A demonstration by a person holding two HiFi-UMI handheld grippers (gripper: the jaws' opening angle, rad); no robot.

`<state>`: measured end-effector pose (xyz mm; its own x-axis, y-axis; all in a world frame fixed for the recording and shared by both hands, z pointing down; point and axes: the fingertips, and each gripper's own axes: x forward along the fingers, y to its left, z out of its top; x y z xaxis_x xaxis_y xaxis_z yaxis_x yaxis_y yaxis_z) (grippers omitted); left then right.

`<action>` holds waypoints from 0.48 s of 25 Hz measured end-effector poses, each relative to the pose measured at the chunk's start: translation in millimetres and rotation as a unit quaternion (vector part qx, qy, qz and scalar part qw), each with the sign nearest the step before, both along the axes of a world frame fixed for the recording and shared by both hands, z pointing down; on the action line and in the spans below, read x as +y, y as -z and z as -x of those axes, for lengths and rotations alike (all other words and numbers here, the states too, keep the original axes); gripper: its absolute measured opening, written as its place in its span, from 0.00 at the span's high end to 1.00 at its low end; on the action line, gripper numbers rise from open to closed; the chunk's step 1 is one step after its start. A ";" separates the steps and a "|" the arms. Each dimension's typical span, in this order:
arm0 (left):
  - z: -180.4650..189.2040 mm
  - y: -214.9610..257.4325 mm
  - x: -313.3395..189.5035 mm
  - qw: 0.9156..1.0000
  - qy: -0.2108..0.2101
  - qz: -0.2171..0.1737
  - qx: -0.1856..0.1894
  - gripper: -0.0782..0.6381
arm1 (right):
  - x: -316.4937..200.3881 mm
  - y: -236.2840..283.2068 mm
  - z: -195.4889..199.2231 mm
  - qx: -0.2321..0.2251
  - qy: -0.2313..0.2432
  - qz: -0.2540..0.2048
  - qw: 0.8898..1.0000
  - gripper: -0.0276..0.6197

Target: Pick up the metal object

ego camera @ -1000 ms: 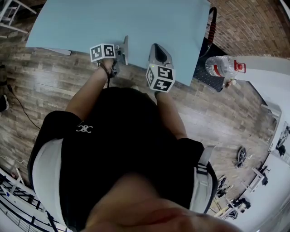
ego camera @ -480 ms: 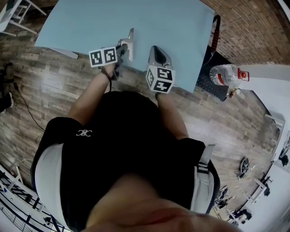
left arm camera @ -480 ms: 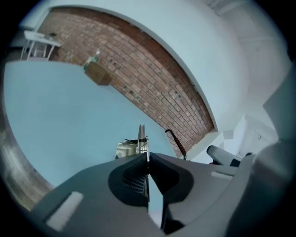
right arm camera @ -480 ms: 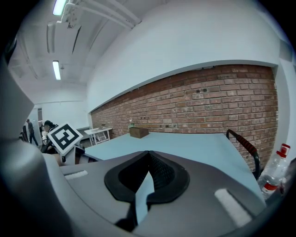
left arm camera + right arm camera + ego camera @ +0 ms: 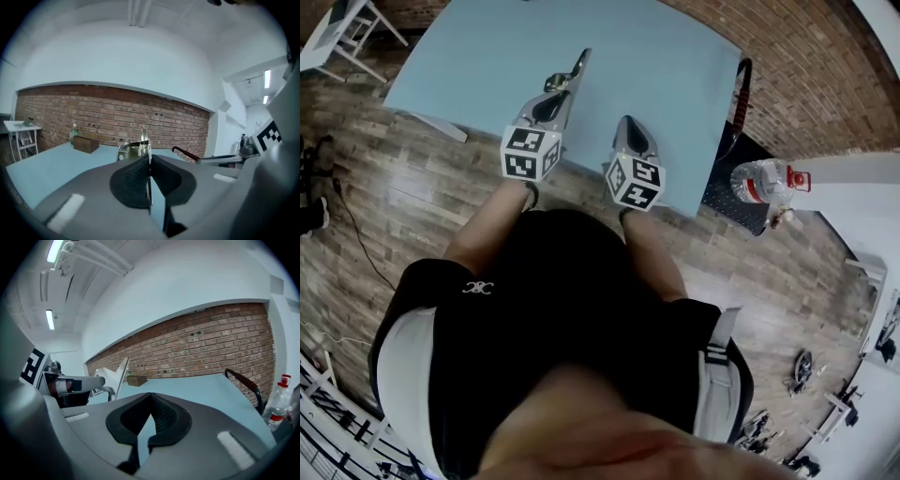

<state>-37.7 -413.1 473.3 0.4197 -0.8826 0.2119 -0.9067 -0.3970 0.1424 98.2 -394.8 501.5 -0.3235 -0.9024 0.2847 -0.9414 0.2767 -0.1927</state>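
Note:
The metal object [image 5: 573, 78] is a thin, flat silver plate with a bent end. My left gripper [image 5: 555, 101] is shut on it and holds it above the light-blue table [image 5: 666, 56]. In the left gripper view the metal object [image 5: 142, 146] stands edge-on between the black pads [image 5: 136, 176] and sticks out ahead of them. My right gripper [image 5: 628, 129] hovers beside it over the table's near edge, shut with nothing in it. In the right gripper view the right gripper [image 5: 151, 397] has its pads touching, and the metal object [image 5: 122, 372] shows at the left.
A brown box [image 5: 85, 144] and a green bottle [image 5: 73, 131] stand at the table's far side by the brick wall. A black bar with a red grip [image 5: 741, 89] rises at the table's right edge. A water bottle [image 5: 759, 180] stands lower right, and a white stand [image 5: 337, 33] at top left.
My left gripper has swung round to point away over the table and carried the metal object farther out and up. The right gripper has hardly moved.

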 end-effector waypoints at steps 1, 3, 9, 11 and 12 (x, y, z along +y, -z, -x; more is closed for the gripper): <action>0.3 5.4 0.1 1.000 0.003 -0.010 -0.007 0.88 | -1.1 2.0 0.1 -0.009 0.002 -0.002 1.000 0.94; 1.2 11.3 0.4 1.000 0.008 -0.023 -0.020 0.88 | -1.2 6.4 3.6 -0.026 0.015 -0.005 1.000 0.94; 1.9 3.0 -2.6 1.000 0.012 -0.007 -0.025 0.88 | -2.8 10.9 7.3 -0.012 0.032 0.001 0.999 0.94; -1.7 0.8 -3.7 1.000 0.010 0.000 -0.025 0.88 | -2.1 14.2 6.6 -0.013 0.042 -0.005 0.999 0.94; -3.0 -0.9 -4.0 1.000 0.010 0.004 -0.023 0.88 | -1.2 15.8 6.6 -0.014 0.046 -0.010 0.999 0.94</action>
<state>-34.7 -417.1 474.2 0.3912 -0.8888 0.2385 -0.9203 -0.3774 0.1032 91.6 -396.0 485.7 -0.4126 -0.8741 0.2565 -0.9063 0.3656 -0.2120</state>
